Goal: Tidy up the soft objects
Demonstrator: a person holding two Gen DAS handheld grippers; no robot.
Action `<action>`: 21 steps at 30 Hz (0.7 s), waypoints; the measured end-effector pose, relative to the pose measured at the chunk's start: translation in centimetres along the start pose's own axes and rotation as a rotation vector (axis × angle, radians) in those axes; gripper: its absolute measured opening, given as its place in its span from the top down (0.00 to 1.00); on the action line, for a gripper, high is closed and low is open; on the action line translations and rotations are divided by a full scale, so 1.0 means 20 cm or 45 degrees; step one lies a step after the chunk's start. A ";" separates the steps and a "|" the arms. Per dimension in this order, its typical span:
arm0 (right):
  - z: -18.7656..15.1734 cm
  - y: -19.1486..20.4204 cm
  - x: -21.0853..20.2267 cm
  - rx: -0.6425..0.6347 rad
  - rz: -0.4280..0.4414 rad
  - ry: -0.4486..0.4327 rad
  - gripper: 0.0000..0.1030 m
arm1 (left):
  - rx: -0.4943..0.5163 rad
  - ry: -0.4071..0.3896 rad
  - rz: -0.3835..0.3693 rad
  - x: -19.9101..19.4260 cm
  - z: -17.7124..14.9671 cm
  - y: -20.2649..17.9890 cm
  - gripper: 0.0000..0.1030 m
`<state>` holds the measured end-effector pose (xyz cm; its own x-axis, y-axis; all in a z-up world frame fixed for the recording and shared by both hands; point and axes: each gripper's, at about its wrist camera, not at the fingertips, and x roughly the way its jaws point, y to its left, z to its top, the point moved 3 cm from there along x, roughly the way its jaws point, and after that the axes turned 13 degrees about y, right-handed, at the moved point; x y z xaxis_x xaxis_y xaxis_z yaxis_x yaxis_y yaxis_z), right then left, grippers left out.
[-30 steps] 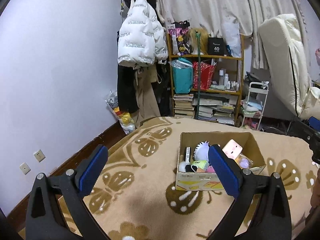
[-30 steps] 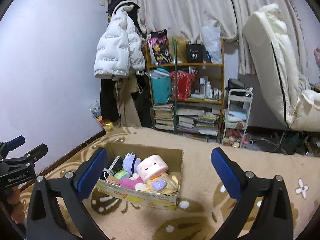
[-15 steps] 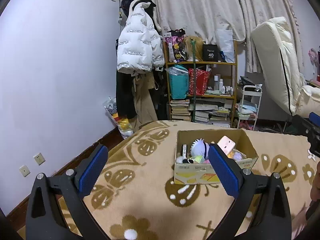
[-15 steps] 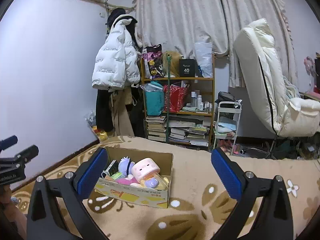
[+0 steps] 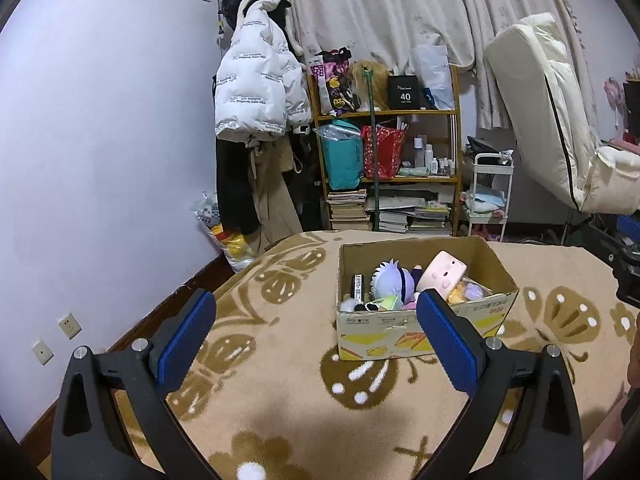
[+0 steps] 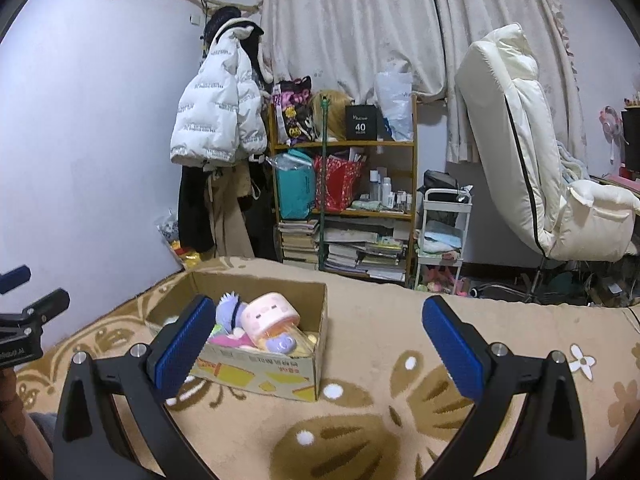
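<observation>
Grippers left (image 5: 316, 316), right (image 6: 320, 320): spread wide, empty.

cardboard box (image 5: 424, 332): near wall partly covered by a blue pad | plush toys (image 6: 256, 320): lower ones buried, kinds unclear | box print: too small to read | left gripper (image 6: 16, 312): cut off at right-wrist frame edge | recliner (image 5: 560, 120): cropped right
</observation>
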<state>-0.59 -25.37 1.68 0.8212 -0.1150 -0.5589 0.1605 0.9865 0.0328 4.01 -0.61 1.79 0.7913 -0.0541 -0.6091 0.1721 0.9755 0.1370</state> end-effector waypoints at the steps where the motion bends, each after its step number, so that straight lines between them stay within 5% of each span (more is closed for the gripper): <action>1: -0.01 0.00 0.01 -0.003 -0.008 0.004 0.00 | 0.003 0.000 0.004 0.01 0.00 -0.01 0.03; 21: -0.04 -0.04 0.08 0.014 0.003 0.047 0.00 | -0.010 0.022 0.013 0.05 -0.02 -0.01 0.03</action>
<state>0.16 -26.17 0.02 0.8009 -0.1081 -0.5890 0.1645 0.9854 0.0428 4.51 -0.76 0.87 0.7828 -0.0407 -0.6209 0.1594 0.9777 0.1369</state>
